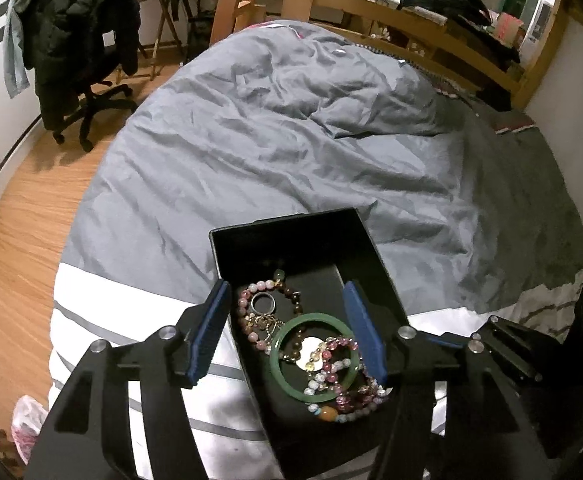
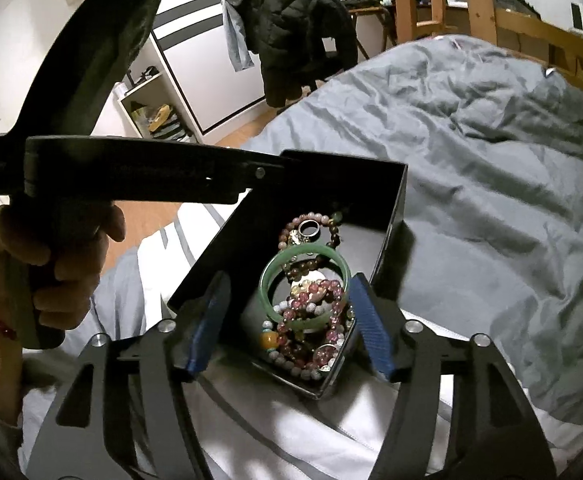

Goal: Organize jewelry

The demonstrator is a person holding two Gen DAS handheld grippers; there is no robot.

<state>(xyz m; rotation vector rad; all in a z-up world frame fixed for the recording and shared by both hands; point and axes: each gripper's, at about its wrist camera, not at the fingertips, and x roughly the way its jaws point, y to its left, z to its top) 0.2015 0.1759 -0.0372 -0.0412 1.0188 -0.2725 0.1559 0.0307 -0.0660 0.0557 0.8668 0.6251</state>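
An open black box (image 1: 291,236) (image 2: 347,176) sits on the bed and holds a heap of jewelry. A green jade bangle (image 1: 281,376) (image 2: 265,284) lies on top, with pink bead bracelets (image 1: 243,308) (image 2: 319,292), a silver ring (image 1: 262,302) (image 2: 310,227) and an amber bead (image 1: 326,413) (image 2: 269,339). My left gripper (image 1: 291,336) is open, its blue-padded fingers straddling the box. My right gripper (image 2: 287,320) is open over the box's near corner. The left gripper body (image 2: 131,176) and the hand holding it show in the right wrist view.
The box rests on a grey duvet (image 1: 291,128) with a white striped sheet (image 1: 103,296) at the near end. An office chair with a black jacket (image 1: 79,32) stands on the wooden floor to the left. A wooden bed frame (image 1: 431,12) lines the far side.
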